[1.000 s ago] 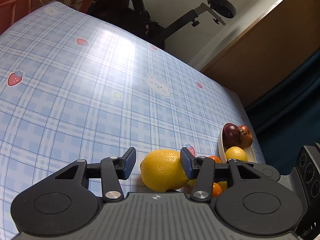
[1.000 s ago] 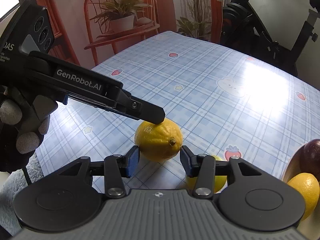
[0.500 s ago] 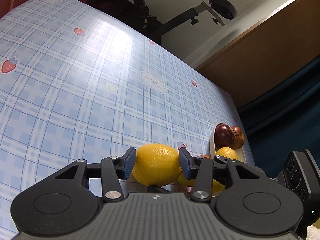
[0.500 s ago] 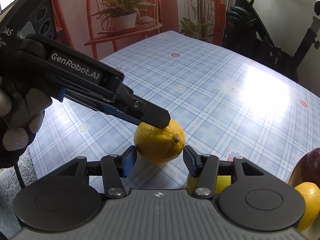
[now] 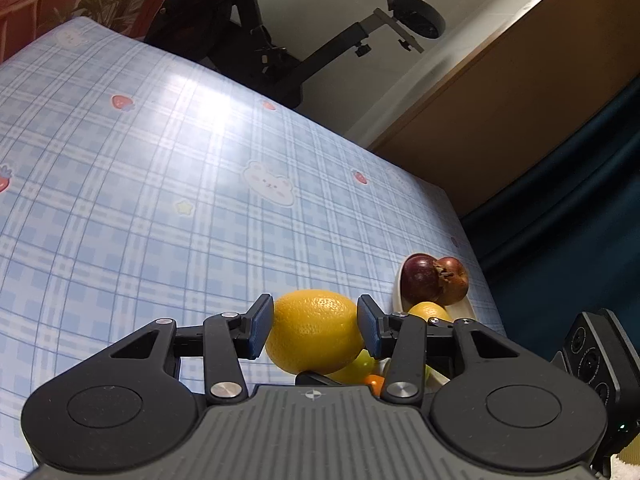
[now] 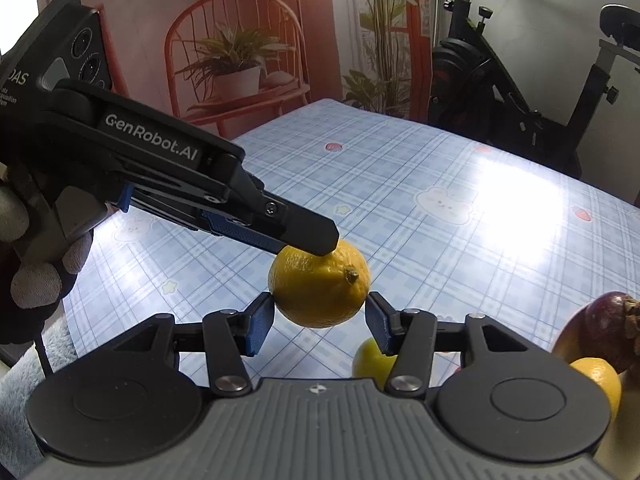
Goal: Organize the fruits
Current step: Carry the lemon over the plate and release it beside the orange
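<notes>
A large yellow lemon (image 5: 316,320) hangs just above the blue checked tablecloth (image 5: 160,200). My left gripper (image 5: 315,330) is shut on it, with a blue pad pressed against each side. In the right wrist view the left gripper's black finger (image 6: 308,238) lies on top of the lemon (image 6: 320,284). My right gripper (image 6: 318,318) also has its pads against both flanks of the lemon, shut on it from a crossing direction. A white plate (image 5: 397,294) at the right holds two dark red fruits (image 5: 420,280) and a yellow-orange fruit (image 5: 428,312).
A smaller yellow fruit (image 6: 370,358) and a small orange fruit (image 5: 374,384) lie on the cloth under the grippers, beside the plate. An exercise bike (image 6: 520,92) stands beyond the table's far edge. A gloved hand (image 6: 36,272) holds the left gripper.
The left gripper slid around the lemon and shut on it. The lemon has come off the cloth and both grippers have risen a little with it.
</notes>
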A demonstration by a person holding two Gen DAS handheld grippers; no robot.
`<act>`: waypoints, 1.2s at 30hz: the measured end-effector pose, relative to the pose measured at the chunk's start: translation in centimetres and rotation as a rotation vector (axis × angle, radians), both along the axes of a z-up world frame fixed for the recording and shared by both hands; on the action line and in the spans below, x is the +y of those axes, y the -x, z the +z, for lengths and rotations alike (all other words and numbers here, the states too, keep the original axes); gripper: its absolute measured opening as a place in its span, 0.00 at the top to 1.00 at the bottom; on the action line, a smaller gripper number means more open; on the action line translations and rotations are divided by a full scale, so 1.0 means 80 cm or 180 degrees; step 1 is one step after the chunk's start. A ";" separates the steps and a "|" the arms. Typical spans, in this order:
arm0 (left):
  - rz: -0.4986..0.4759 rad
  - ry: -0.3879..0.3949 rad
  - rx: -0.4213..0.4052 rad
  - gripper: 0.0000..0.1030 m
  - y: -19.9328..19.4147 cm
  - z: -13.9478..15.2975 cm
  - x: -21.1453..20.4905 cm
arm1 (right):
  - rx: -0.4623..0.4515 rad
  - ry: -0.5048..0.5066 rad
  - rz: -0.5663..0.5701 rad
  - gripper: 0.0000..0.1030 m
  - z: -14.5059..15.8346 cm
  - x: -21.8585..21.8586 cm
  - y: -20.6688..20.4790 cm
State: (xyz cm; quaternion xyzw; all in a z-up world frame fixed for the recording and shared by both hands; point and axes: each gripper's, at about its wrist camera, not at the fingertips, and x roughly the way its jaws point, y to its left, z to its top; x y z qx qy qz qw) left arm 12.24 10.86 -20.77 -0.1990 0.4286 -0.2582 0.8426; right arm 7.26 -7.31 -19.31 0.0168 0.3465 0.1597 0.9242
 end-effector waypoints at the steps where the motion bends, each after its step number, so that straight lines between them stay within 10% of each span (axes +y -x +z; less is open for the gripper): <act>1: -0.0033 -0.0014 -0.0027 0.53 0.000 0.005 -0.009 | -0.0034 -0.0030 -0.0044 0.48 0.005 -0.008 0.005; 22: -0.1232 -0.0736 -0.0396 0.52 -0.013 0.051 -0.301 | -0.0246 -0.0335 -0.1163 0.48 0.038 -0.213 0.107; 36: -0.1399 -0.1038 -0.0089 0.53 -0.024 -0.002 -0.355 | -0.0121 -0.0487 -0.1319 0.55 0.004 -0.253 0.109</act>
